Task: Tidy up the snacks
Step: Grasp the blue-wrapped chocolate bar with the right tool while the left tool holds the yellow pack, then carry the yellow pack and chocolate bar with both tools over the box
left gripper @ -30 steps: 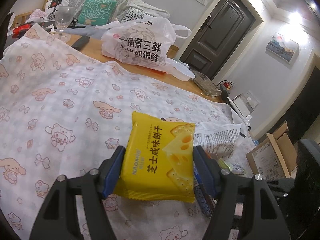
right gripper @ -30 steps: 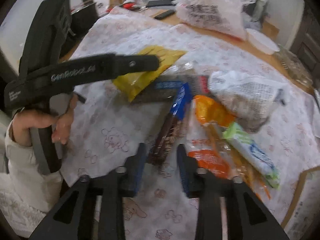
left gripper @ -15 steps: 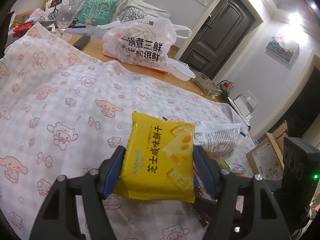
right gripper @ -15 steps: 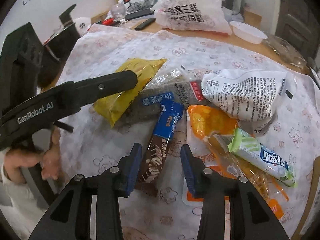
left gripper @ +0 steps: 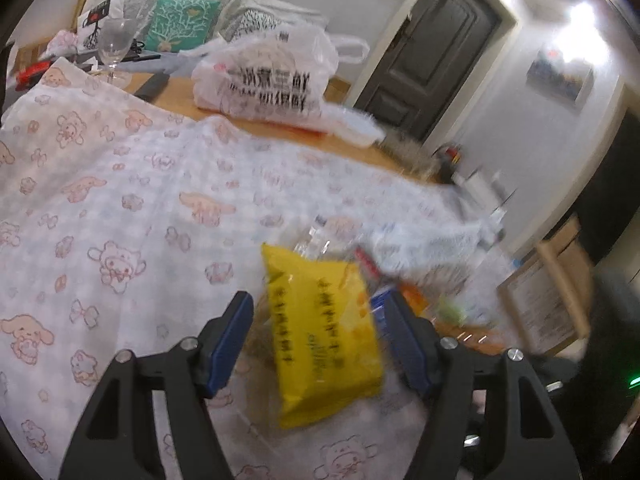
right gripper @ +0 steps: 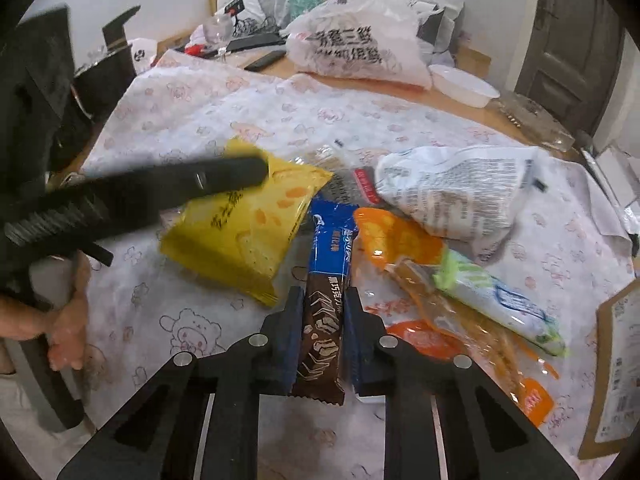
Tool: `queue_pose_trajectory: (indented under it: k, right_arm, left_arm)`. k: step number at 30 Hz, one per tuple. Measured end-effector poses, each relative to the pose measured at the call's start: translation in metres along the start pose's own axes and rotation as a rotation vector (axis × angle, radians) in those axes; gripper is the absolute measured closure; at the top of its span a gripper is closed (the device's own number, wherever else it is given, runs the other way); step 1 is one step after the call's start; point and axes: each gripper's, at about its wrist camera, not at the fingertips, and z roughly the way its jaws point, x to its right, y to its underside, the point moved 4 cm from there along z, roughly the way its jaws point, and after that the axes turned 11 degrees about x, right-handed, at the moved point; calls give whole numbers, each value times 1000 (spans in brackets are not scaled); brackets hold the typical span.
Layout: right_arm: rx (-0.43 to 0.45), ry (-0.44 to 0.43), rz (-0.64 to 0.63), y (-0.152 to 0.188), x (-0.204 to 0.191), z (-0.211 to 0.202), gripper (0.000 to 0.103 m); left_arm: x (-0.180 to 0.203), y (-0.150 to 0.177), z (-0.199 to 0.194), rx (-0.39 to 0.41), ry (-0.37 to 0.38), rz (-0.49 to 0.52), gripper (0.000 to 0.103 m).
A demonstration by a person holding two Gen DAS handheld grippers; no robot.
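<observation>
On the left, the left gripper (left gripper: 320, 332) has its blue pads spread wide. The yellow cracker pack (left gripper: 324, 336) sits between them, but there is a gap on the left side, so I judge the pack is let go and lying on the bear-print cloth (left gripper: 120, 208). This view is blurry, so I cannot tell if the right pad touches it.

In the middle, the chocolate bar (right gripper: 326, 300) lies with its long way pointing straight away from the right gripper (right gripper: 322, 332). Its brown end is between the pads and its blue end points toward the snack pile. The right gripper has closed in on the brown end and looks like it is pinching it from both sides. This one is the nearer tool for the bar.

The yellow pack touches the bar's blue end on the left. On the right lie the orange pack (right gripper: 396, 240), the green and white pack (right gripper: 500, 300) and the white crinkly bag (right gripper: 460, 188). A pull straight back looks like the way to free the bar.

The black arm of the left gripper hides the pack's top corner.
</observation>
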Motion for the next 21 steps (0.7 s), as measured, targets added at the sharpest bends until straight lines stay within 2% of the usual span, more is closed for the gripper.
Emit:
queue_pose_trajectory:
  k: [3,6,12,17,21]
  right_arm:
    - [0,-5,6,3,3,-7,89]
    - [-2,-3,5,10,4,-11,89]
    - [10,-8,22,18,9,-18,89]
    - [45,-43,43,20,16,-31,89]
    - [66,-53,34,20,19,-38,89]
  left_arm:
    - [6,8,8,-31,-65,49,33]
    - [13,11,7,-23,-71,84,27]
    - [20,10,11,-52,-117,101,24]
    - [25,17,16,-75,-198,130,24]
    - [32,21,21,-76,-250,162,19]
